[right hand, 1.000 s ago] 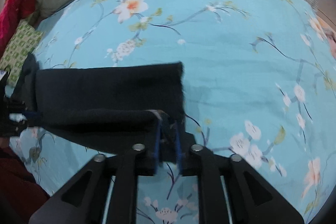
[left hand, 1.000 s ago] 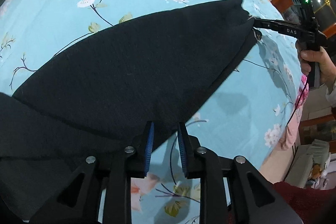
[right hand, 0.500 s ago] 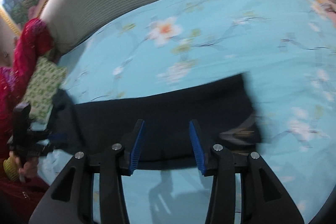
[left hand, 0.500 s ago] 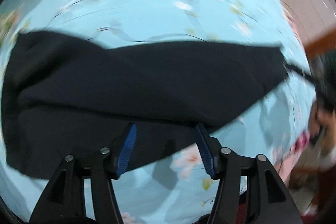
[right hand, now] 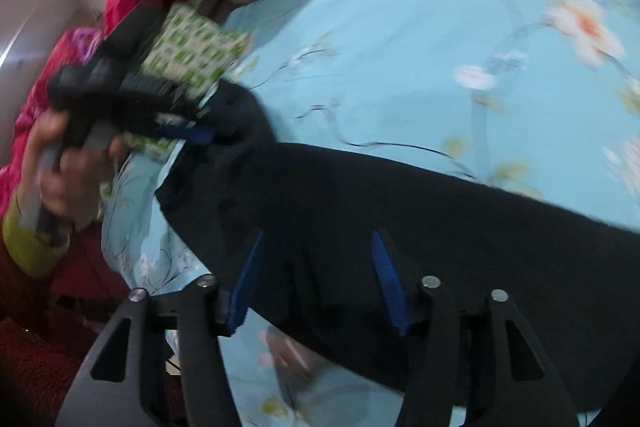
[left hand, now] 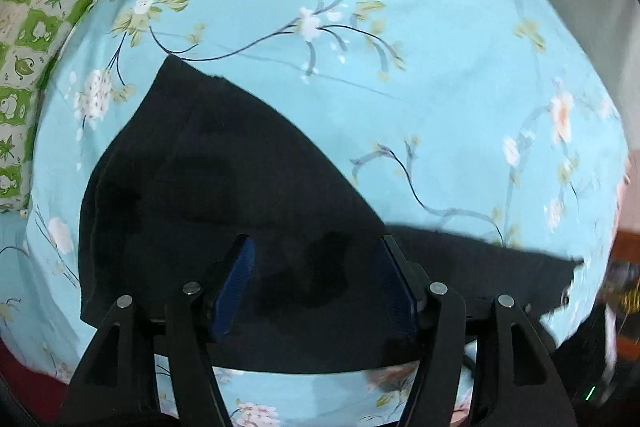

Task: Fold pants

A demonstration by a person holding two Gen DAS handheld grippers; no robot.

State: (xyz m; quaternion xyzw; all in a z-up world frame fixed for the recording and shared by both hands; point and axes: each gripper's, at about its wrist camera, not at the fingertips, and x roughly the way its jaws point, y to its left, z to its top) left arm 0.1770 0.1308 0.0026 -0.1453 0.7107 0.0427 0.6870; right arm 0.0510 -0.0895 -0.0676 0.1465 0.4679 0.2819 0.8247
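You are holding the left claw point(left hand: 316, 279) spread wide over the pants point(left hand: 224, 195), its blue pads point(left hand: 236, 279) apart with dark cloth showing between them and nothing pinched. You are holding the right claw point(right hand: 316, 279) the same way, jaws apart above the cloth and gripping nothing. In the right view your left hand point(right hand: 68, 167) is carrying its tool low beside one end of the pants, near the green checked pillow point(right hand: 192, 47); blur hides whether it is touching the cloth.

Judging by both claws being free, you are sitting between folds: one fold looks laid down, and you are lining up for a new grasp. The next move is calling for each claw to drop to an edge of the stack and pinch through every layer, so the lower layer is not sliding out.

The pants are lying on the bed sheet point(left hand: 400, 47), black, soft and matte, spread as a long band with one end looking doubled and rumpled near the pillow, the other end running off toward your right.
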